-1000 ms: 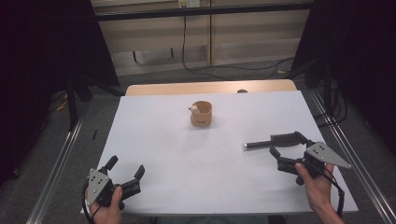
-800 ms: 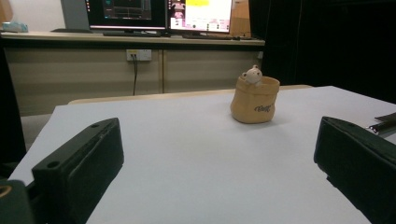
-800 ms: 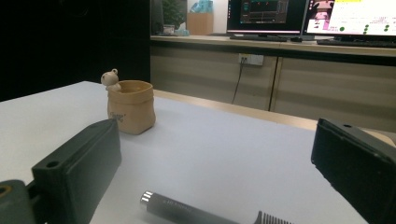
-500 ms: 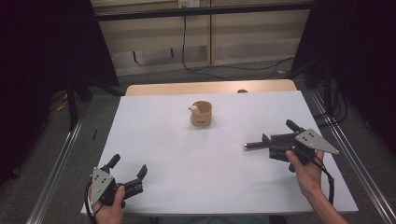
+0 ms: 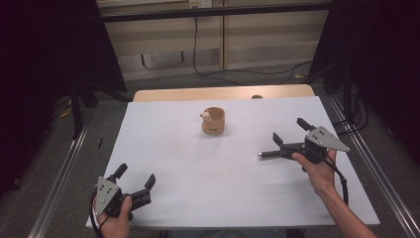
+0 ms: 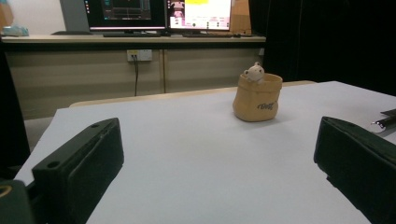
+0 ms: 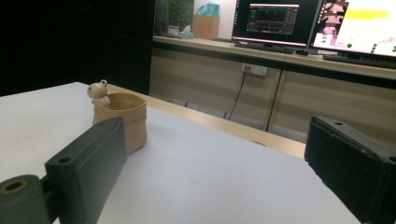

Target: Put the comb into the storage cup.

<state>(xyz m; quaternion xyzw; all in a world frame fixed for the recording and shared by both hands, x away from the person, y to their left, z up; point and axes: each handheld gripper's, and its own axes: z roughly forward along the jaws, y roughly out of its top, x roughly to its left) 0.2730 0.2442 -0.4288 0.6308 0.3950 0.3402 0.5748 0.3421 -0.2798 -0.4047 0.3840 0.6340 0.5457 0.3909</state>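
Pen (image 5: 271, 153) lies on the white surface (image 5: 198, 173) toward the person's right, a slim dark rod with a pale tip pointing toward the middle of the table. It is flat and unsupported, which leaves it free to be picked up from above or from the side. The right gripper (image 5: 289, 133) sits directly at it: in the high view its fingers stand wide apart, one reaching back toward the far edge and one forward over the pen's dark end, and they appear to have closed on nothing. Whether a finger already touches the pen cannot be told from that view. The right hand (image 5: 317, 171) angles the tool inward, probably so the fingers can straddle the rod across its length rather than along it.

In the right gripper view the two black fingers (image 7: 88, 163) frame open space, with the tan pouch-shaped holder (image 7: 122, 119) and its small bear figure (image 7: 97, 91) beyond them. That line of sight suggests the holder is where the pen is meant to go; it stands upright near the far middle of the surface, well apart from both tools, mouth open upward.

The left gripper (image 5: 132, 177) rests at the near left corner, fingers spread and empty, held by the left hand (image 5: 115, 218). In its own view the holder (image 6: 258, 98) is straight ahead and the pen's tip (image 6: 384, 123) shows at the right edge. It looks parked there to stay clear.
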